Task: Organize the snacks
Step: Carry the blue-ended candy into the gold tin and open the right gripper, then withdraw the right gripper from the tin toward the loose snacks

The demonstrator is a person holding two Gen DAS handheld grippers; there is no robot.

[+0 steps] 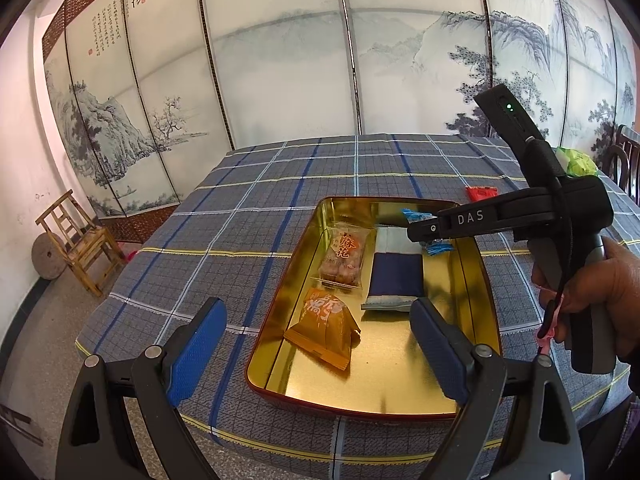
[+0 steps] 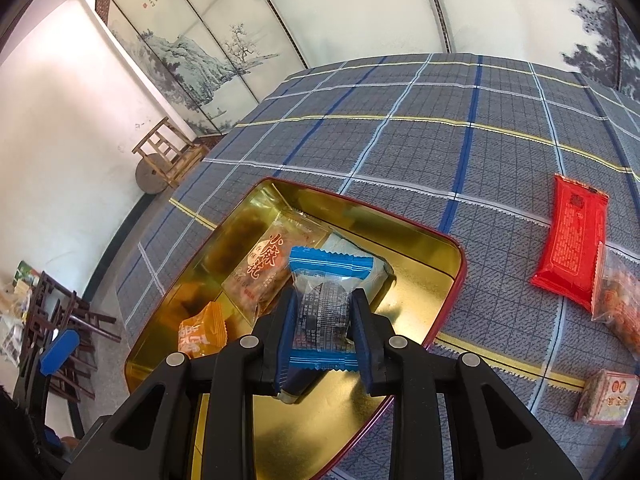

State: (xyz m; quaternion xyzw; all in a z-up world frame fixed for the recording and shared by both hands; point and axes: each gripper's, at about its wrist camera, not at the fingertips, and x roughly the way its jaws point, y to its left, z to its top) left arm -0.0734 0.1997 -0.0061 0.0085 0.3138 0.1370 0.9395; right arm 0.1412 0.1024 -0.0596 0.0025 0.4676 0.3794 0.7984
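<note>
A gold tin point(image 1: 472, 376) point(image 2: 436, 256) with a red rim lies on the checked tablecloth. Inside it are an orange packet point(image 1: 324, 330) point(image 2: 202, 336), a clear packet of twisted pastry point(image 1: 344, 256) point(image 2: 264, 268) and a navy-and-white packet point(image 1: 394, 276) point(image 2: 372, 276). My right gripper point(image 2: 324, 332) is shut on a blue-edged clear snack packet point(image 2: 324, 304) and holds it above the tin. The left wrist view shows that gripper point(image 1: 420, 232) over the tin's far right part, the blue packet point(image 1: 438, 246) poking out around its fingers. My left gripper point(image 1: 320, 344) stands open at the tin's near end, nothing between its blue pads point(image 1: 198, 352).
On the cloth right of the tin lie a red packet point(image 2: 572, 248) point(image 1: 481, 193), a clear bag of orange snacks point(image 2: 620, 308) and a small boxed snack point(image 2: 608, 400). A green bag point(image 1: 578, 162) sits at the far right. A wooden chair point(image 1: 76, 240) and a painted screen stand beyond the table.
</note>
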